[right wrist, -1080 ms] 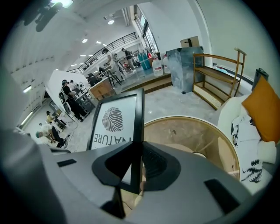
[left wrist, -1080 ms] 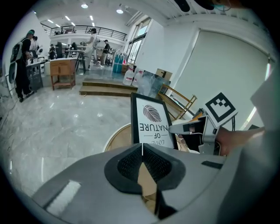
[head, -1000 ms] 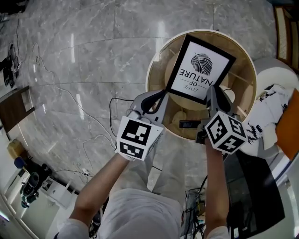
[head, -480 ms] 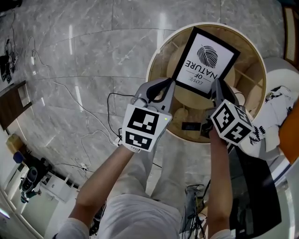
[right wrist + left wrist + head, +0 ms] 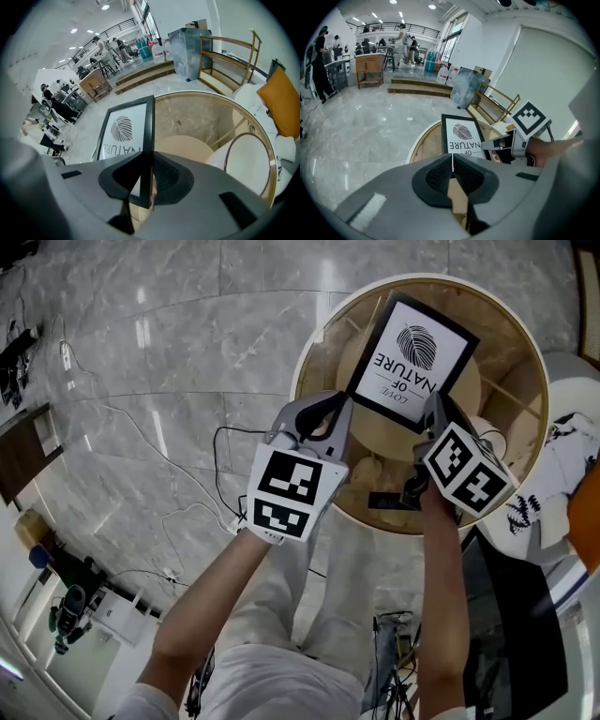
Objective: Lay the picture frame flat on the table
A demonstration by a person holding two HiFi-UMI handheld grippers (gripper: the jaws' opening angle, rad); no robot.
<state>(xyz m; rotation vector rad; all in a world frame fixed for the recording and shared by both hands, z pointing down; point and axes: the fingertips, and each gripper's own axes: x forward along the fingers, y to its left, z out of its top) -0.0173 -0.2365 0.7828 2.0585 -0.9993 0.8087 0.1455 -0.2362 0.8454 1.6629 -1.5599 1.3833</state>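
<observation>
- The left tongs (image 5: 337,411) are closed, jaws pressed together, just beside the near left corner of the picture frame (image 5: 410,360).
- The frame is tilted up over the round table (image 5: 511,334).
- The right tongs (image 5: 434,411) are clamped on the frame's right edge.

I was in a big open hall, more workshop/lab than home. Head view: polished grey marble floor (image 5: 187,381) w/ loose cables (image 5: 219,460) at 9 o'clock. Left gripper view, approx 11 o'clock: mezzanine railing (image 5: 389,28), people (image 5: 401,37) round a wooden counter (image 5: 369,65), wide steps (image 5: 417,86). At 12: ceiling spotlights (image 5: 432,6), tall windows (image 5: 452,40), water jugs (image 5: 431,61).
</observation>
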